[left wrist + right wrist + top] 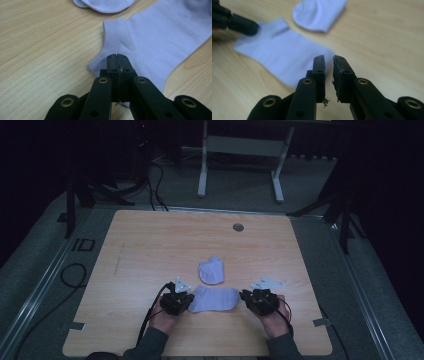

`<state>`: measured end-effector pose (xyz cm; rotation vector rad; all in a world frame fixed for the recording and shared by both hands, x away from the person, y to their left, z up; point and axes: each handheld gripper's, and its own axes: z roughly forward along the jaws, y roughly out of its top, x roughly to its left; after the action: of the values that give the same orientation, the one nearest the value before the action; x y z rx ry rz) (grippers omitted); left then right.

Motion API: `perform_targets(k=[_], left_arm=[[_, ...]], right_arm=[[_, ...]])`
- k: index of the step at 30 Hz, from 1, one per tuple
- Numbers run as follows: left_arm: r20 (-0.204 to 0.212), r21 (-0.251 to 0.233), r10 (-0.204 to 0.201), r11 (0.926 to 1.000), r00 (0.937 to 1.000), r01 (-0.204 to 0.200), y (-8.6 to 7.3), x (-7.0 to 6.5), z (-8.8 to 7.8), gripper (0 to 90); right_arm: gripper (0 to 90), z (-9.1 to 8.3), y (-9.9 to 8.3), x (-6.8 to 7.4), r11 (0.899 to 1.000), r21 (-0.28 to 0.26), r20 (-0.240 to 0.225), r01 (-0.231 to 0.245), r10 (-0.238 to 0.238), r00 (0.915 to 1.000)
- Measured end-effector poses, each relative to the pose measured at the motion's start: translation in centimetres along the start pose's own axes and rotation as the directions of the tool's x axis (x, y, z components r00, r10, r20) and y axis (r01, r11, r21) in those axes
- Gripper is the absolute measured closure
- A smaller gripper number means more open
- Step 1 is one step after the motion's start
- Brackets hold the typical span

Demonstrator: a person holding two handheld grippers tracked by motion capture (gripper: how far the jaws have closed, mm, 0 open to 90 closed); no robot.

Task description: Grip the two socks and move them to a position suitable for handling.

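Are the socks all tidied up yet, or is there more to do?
Not yet. One light purple sock lies flat near the table's front edge. The left gripper is shut on its cuff corner, while the right gripper sits at its toe end with the jaws slightly apart and nothing between them. The second sock lies folded behind it, apart. They have not been put together, so pairing probably comes next.

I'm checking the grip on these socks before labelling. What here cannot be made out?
- Left claw, left gripper view: shut at the flat sock cuff; closed jaws hide any pinched fabric.
- Folded sock, same view: cut off by the top edge.
- Sock toe, right gripper view: blurred, behind the right claw.
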<state>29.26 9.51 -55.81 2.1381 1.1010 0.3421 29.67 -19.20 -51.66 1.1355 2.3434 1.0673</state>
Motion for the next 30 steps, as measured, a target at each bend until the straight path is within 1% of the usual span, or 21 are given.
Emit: perform_targets(k=[3,5,8,10,13,17,19,20,22,25,27,28,30], left_arm=[[0.002,0.001,-0.001,1.0,1.0,0.001,0.0,0.0,0.0,89.1],[0.003,-0.002,-0.006,1.0,1.0,0.006,0.0,0.0,0.0,89.1],[-0.002,-0.004,-0.004,1.0,1.0,0.004,-0.1,0.0,-0.1,89.0],[-0.005,-0.007,-0.002,1.0,1.0,0.002,-0.1,0.0,-0.1,88.9],[-0.007,-0.013,-0.008,0.9999,0.9999,0.008,-0.1,0.1,-0.2,88.4],[-0.007,-0.027,-0.015,0.9995,0.9999,0.015,0.0,0.2,-0.4,88.4],[-0.006,-0.03,-0.019,0.9994,0.9998,0.019,0.0,0.2,-0.4,88.4],[-0.006,-0.03,-0.019,0.9994,0.9998,0.019,0.0,0.2,-0.4,88.4],[-0.008,-0.029,-0.011,0.9995,0.9999,0.01,0.0,0.2,-0.4,88.3],[-0.007,-0.03,-0.009,0.9995,0.9999,0.009,0.0,0.1,-0.4,88.2],[-0.011,-0.033,-0.007,0.9994,0.9999,0.006,0.0,0.1,-0.5,88.2],[-0.011,-0.033,-0.007,0.9994,0.9999,0.006,0.0,0.2,-0.5,88.0],[-0.012,-0.032,-0.005,0.9995,0.9999,0.005,0.0,0.2,-0.5,87.9]], right_arm=[[79.8,1.4,1.3,0.5,0.999,0.012,-0.011,0.04,-0.04,0.9991],[79.8,2.4,2.1,0.8,0.997,0.019,-0.016,0.074,-0.073,0.9972],[80.0,3.7,3.5,1.4,0.993,0.027,-0.026,0.115,-0.115,0.9931],[80.0,4.6,4.3,1.7,0.99,0.036,-0.034,0.138,-0.137,0.9901],[80.1,5.9,5.2,2.1,0.987,0.046,-0.05,0.154,-0.152,0.9871],[79.9,7.3,6.2,2.5,0.985,0.06,-0.073,0.161,-0.157,0.9849],[79.8,7.9,6.8,2.8,0.986,0.066,-0.09,0.154,-0.147,0.985],[79.8,7.9,6.8,2.8,0.986,0.066,-0.09,0.154,-0.147,0.985],[79.1,8.7,7.7,3.4,0.984,0.07,-0.114,0.161,-0.153,0.9817],[77.8,9.6,8.5,4.0,0.982,0.081,-0.119,0.169,-0.159,0.9801],[76.9,9.9,8.6,4.0,0.982,0.085,-0.12,0.168,-0.157,0.9803],[72.5,10.9,9.0,4.0,0.982,0.115,-0.128,0.152,-0.137,0.9823],[71.1,11.6,9.2,4.0,0.981,0.126,-0.115,0.147,-0.133,0.9845]])
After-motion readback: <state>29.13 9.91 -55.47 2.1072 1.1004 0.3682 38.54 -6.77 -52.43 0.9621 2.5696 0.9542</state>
